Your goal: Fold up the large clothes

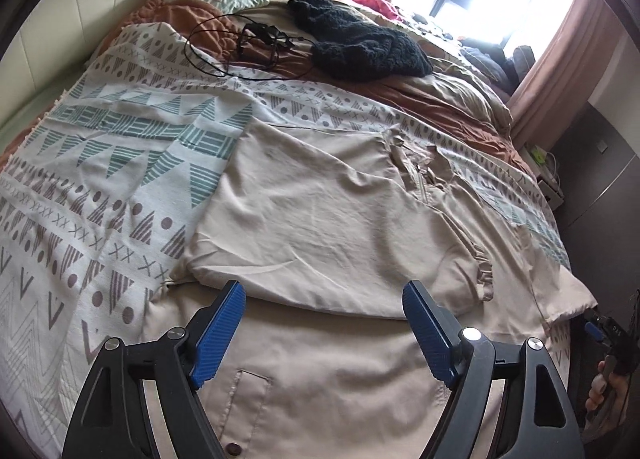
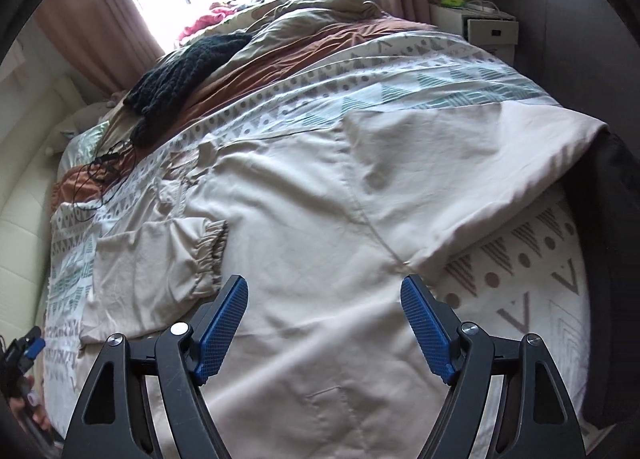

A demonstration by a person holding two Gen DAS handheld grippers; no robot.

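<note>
Both grippers, left (image 1: 324, 295) and right (image 2: 324, 289), hang spread wide and empty over the coat (image 1: 320, 211), whose folded sleeve (image 2: 160, 255) might slip open if tugged.

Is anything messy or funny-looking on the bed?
Yes. A tangled black cord lies loose on the bedding beside a crumpled dark knit garment. The beige jacket is only half folded: one sleeve folded in, the other sleeve spread out.
</note>
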